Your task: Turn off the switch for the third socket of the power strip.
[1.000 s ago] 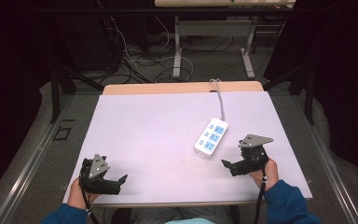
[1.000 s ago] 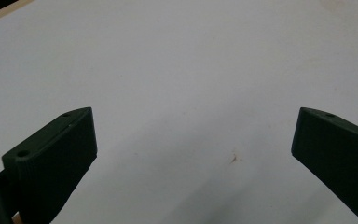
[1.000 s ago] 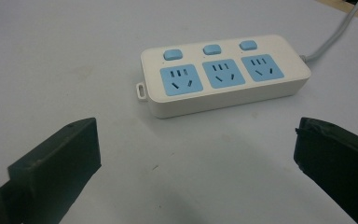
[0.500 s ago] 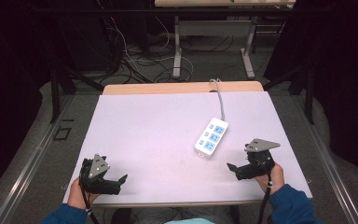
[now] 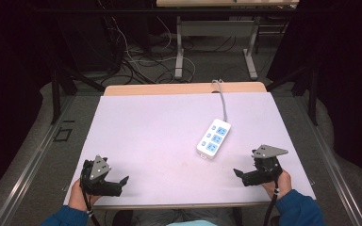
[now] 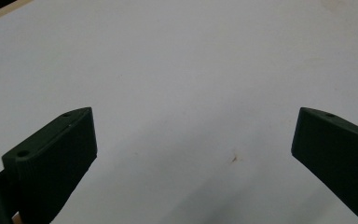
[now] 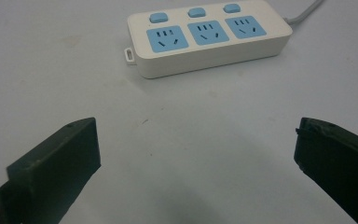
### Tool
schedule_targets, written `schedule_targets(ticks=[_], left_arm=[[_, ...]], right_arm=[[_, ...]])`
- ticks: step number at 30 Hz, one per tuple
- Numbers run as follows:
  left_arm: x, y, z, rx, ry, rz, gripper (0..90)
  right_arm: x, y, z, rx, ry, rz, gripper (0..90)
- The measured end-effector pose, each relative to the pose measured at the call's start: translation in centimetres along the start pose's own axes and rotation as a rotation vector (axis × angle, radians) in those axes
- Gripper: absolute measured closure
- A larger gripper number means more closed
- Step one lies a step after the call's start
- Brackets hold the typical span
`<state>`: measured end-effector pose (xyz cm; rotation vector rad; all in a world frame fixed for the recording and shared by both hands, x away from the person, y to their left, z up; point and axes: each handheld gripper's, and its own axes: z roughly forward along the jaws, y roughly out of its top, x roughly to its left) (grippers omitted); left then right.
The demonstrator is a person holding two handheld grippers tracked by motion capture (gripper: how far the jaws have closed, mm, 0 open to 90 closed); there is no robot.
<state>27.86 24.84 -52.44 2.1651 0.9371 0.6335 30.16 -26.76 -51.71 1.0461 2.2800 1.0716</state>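
Centrally, right of middle on the white table (image 5: pixel 160 136): one white power strip (image 5: pixel 214 138), three blue sockets, three blue switches, grey cord (image 5: pixel 223 101) running off the far edge; no legible marking. Right gripper (image 5: pixel 246 175): near the strip's closer end, jaws wide apart, holding nothing, pointed toward it. Left gripper (image 5: pixel 118 181): well apart from the strip, at the near left corner, jaws wide, empty, hand resting low.

Right gripper (image 5: pixel 243 173): drew back from the power strip (image 5: pixel 214 137) toward the table's (image 5: pixel 160 127) near right corner, and sat lower in the high view than before.
Right gripper's grey plate: shifted right and nearer the person.
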Motion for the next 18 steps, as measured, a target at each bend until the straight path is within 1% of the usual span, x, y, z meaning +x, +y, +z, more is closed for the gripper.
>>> schedule_targets(ticks=[3, 5, 7, 9, 10, 11, 17, 18], left_arm=[[0.0, -0.01, -0.03, 0.001, 0.001, -0.002, 0.2], [0.01, -0.01, -0.03, 0.002, 0.0, -0.002, 0.2], [0.01, 0.0, -0.01, 0.001, 0.0, 0.001, 0.2], [-0.01, 0.0, -0.01, 0.001, 0.0, 0.001, 0.2], [0.0, 0.0, -0.01, 0.001, 0.0, 0.001, 0.2], [0.0, 0.0, 0.0, 0.002, 0.0, 0.001, 0.2], [0.0, 0.02, 0.01, 0.008, -0.005, 0.004, 0.2], [0.0, 0.03, 0.01, 0.009, 0.002, 0.003, 0.2]], right_arm=[[-0.08, -0.19, -0.15, -0.004, -0.004, -0.006, 0.0], [-0.05, -0.42, -0.21, -0.009, -0.001, 0.01, 0.0], [-0.08, -0.58, -0.36, 0.002, -0.001, 0.018, 0.0], [-0.13, -0.7, -0.44, -0.007, -0.003, 0.018, 0.0], [-0.22, -0.75, -0.49, -0.01, -0.003, 0.011, 0.0], [-0.16, -0.81, -0.55, -0.008, -0.007, 0.021, 0.0], [-0.08, -0.81, -0.54, -0.007, -0.009, 0.013, 0.0], [-0.08, -0.81, -0.55, -0.007, -0.011, 0.012, 0.0]])
